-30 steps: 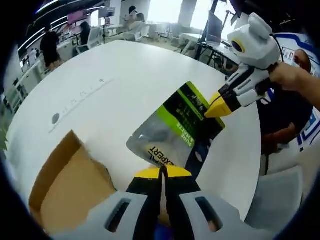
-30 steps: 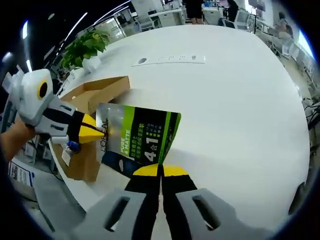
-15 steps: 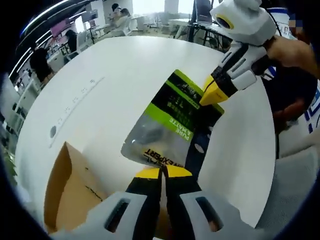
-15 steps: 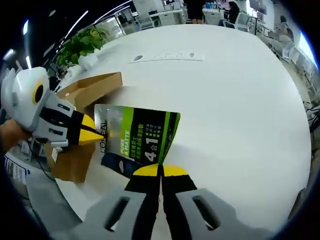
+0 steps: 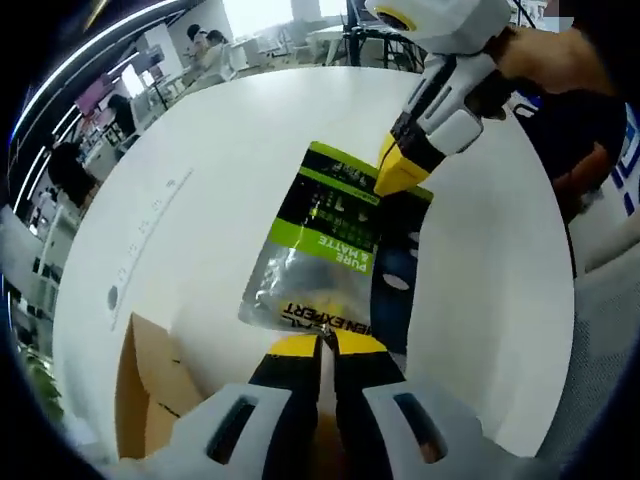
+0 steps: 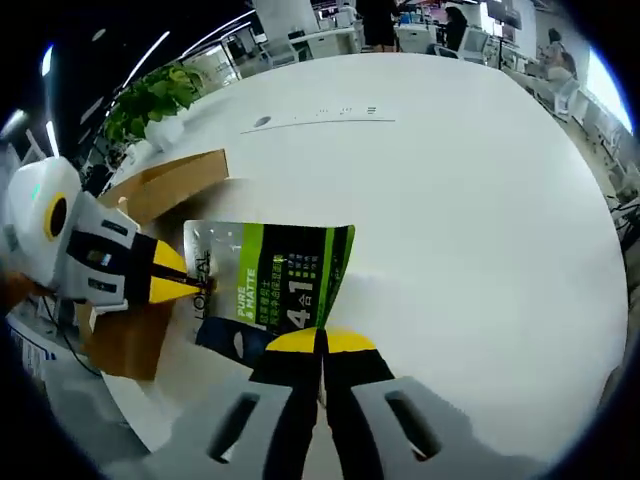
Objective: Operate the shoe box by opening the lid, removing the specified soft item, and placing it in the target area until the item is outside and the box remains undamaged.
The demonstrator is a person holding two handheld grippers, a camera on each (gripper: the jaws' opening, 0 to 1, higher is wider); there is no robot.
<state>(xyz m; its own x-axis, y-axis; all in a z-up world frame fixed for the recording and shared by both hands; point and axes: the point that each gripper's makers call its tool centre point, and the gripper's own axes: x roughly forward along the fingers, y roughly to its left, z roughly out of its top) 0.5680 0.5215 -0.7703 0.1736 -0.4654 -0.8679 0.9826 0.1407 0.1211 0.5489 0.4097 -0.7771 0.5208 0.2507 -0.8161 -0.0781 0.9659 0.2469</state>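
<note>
A soft silver, green and dark blue pouch (image 5: 330, 255) (image 6: 268, 290) hangs flat above the white table, held at two opposite edges. My left gripper (image 5: 320, 343) is shut on its silver end. My right gripper (image 6: 322, 340) is shut on the green and blue end. In the left gripper view the right gripper (image 5: 398, 170) comes in from the upper right. In the right gripper view the left gripper (image 6: 185, 283) comes in from the left. The open brown cardboard shoe box (image 5: 145, 385) (image 6: 150, 195) stands near the table edge, behind and below the pouch.
The round white table (image 6: 480, 200) spreads wide beyond the pouch, with a grey socket strip (image 6: 320, 118) set in it. A potted plant (image 6: 150, 105) stands past the box. A person's hand (image 5: 560, 60) holds the right gripper. Desks and people fill the background.
Both views have shifted as the hands moved. The pouch, still held by both grippers, has been carried further off the box and over the table. The box looks smaller in the left gripper view.
</note>
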